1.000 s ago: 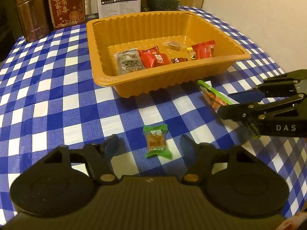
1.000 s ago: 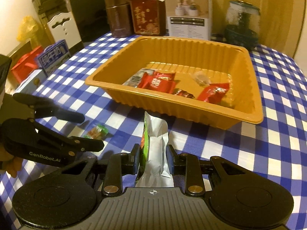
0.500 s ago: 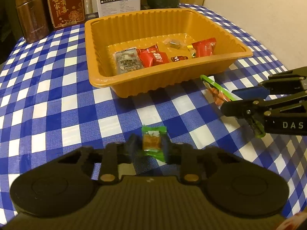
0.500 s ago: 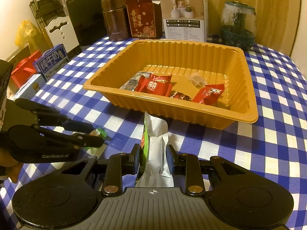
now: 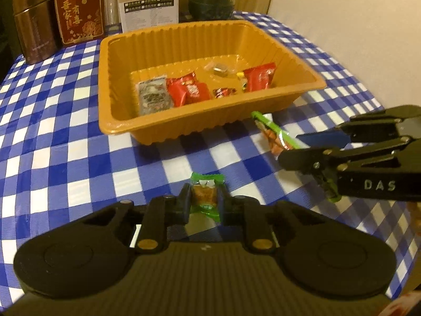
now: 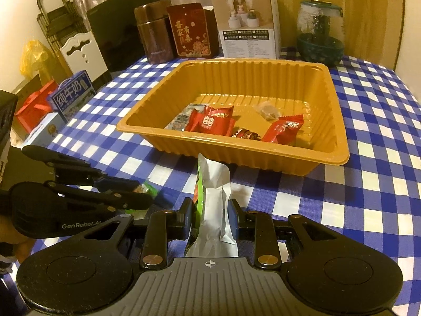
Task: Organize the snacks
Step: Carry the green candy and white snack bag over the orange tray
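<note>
Fingers on both grippers are closed on snacks, short of the tray.

Left wrist view: the left gripper [image 5: 204, 201] has its fingers pinched on one green-wrapped candy [image 5: 204, 197] low over the checked tabletop [image 5: 52, 121], gripped across its middle so the twisted ends stay free, probably for the lift into the orange tray [image 5: 110, 84]; the right gripper [image 5: 302, 147] at the right edge holds one long green packet [image 5: 273, 134]. Inside the tray I count about six snacks: one grey packet [image 5: 154, 96], two red packets [image 5: 188, 90] side by side, one more red [image 5: 260, 76], one small dark candy [image 5: 223, 92], one clear-wrapped piece [image 5: 219, 68]. Right wrist view: the right gripper [image 6: 209, 212] clamps its packet [image 6: 215, 194] upright, white back facing the camera, just before the tray's [image 6: 339, 110] near wall; the left gripper [image 6: 147, 192] sits to the left, closed on its candy [image 6: 150, 188].
</note>
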Motion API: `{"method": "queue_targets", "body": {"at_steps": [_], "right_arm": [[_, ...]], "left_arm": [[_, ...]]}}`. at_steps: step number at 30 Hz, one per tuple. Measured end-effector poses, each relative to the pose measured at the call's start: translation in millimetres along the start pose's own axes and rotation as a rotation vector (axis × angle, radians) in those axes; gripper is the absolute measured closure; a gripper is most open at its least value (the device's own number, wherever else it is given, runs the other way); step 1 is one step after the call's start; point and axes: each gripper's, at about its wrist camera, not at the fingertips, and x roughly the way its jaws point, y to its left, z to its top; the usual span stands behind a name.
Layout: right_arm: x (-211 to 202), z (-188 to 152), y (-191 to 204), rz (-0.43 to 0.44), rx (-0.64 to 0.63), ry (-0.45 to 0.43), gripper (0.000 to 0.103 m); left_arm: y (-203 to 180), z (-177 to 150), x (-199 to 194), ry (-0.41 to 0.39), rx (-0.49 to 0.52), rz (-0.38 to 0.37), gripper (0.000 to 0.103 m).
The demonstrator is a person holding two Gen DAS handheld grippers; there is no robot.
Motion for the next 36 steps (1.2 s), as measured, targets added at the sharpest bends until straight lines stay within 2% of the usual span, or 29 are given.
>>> {"method": "queue_targets", "body": {"at_steps": [16, 25, 36], "right_arm": [[-25.4, -1.7, -4.7, 0.014, 0.049, -0.053, 0.074], [-49.9, -1.9, -9.4, 0.037, 0.105, -0.124, 0.074], [-65.4, 5.3, -13.2, 0.018, 0.15, -0.215, 0.074]], "left_arm": [[-21.5, 12.7, -10.1, -0.039, -0.005, -0.026, 0.085], [-25.4, 19.7, -22.7, -0.093, -0.028, -0.044, 0.085], [-27.6, 28.8, -41.3, -0.194, -0.078, -0.049, 0.085]]}}
